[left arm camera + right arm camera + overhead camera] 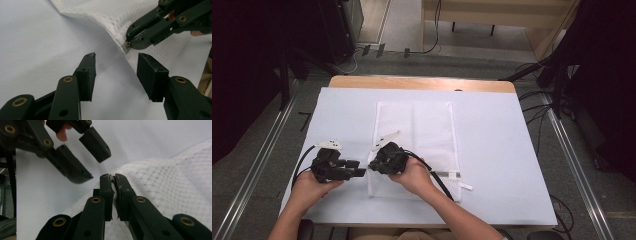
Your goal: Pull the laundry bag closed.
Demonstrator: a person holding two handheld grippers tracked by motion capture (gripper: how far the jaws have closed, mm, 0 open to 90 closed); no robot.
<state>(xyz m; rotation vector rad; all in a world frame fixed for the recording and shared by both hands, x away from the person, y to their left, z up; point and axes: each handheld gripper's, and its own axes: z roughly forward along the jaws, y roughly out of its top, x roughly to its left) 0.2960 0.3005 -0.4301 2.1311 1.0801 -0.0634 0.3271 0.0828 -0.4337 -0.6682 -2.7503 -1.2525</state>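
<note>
- The white mesh laundry bag (414, 145) lies flat on the pale blue table cover (502, 150), its long axis running from 12 to 6 o'clock in the high view, a little left of the table's middle.
- The right gripper (373, 166) has its jaws pressed together on the bag's left edge near the lower corner, pinching a small metal piece there, likely the zip pull (126, 46); the fabric rises slightly at that spot.
- The left gripper (360, 168) sits just at 9 o'clock of that pinch, jaws spread with nothing between them, tips pointing toward 3 o'clock at the bag's edge.
- In the left gripper view the hem (130, 62) lies between the open jaws, just ahead; I judge this the nearer hand for a second grip.
- Nothing stands between the tips and the hem; the right gripper's cable (437, 175) trails over the bag toward 5 o'clock, well apart.
</note>
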